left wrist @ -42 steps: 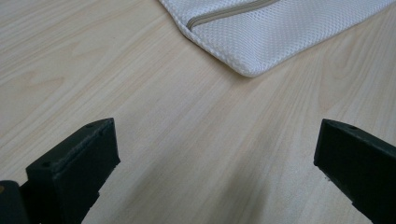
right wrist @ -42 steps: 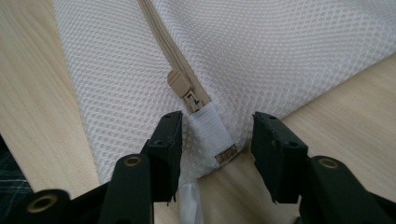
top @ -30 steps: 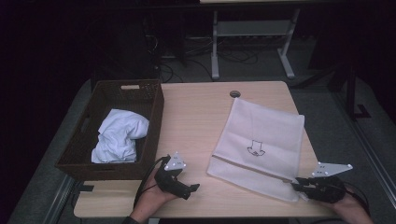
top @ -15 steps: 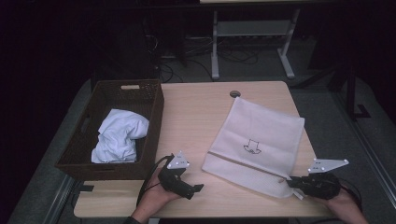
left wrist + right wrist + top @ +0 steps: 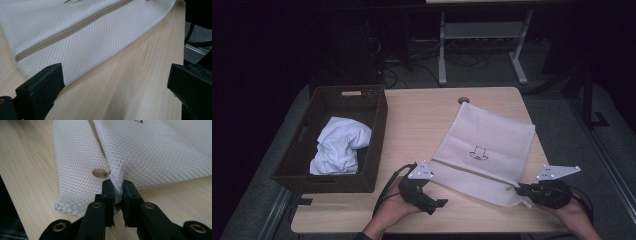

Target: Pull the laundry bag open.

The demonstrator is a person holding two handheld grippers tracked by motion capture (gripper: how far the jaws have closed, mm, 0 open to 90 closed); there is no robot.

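A white mesh laundry bag point(image 5: 492, 145) with a small dark print lies flat on the right half of the wooden table point(image 5: 422, 120). Its zipper runs parallel to the near edge. My right gripper point(image 5: 519, 190) is at the bag's near right corner. In the right gripper view it point(image 5: 117, 190) is shut on a pinched fold of mesh point(image 5: 150, 152) just beside the beige zipper pull point(image 5: 100, 173); its jaws have just been closing on that fold. My left gripper point(image 5: 437, 198) stands open over bare wood by the bag's near left corner; in the left gripper view point(image 5: 115, 85) the bag point(image 5: 75, 30) lies ahead.
A dark wicker basket point(image 5: 379, 130) stands on the table's left side with a crumpled white cloth point(image 5: 339, 145) inside. A round cable hole point(image 5: 463, 100) sits near the far edge. The table's near edge runs just below both hands.
My left gripper has moved right toward the bag's near left corner. My right gripper has shifted slightly left, and the bag's near edge has slid left with it.
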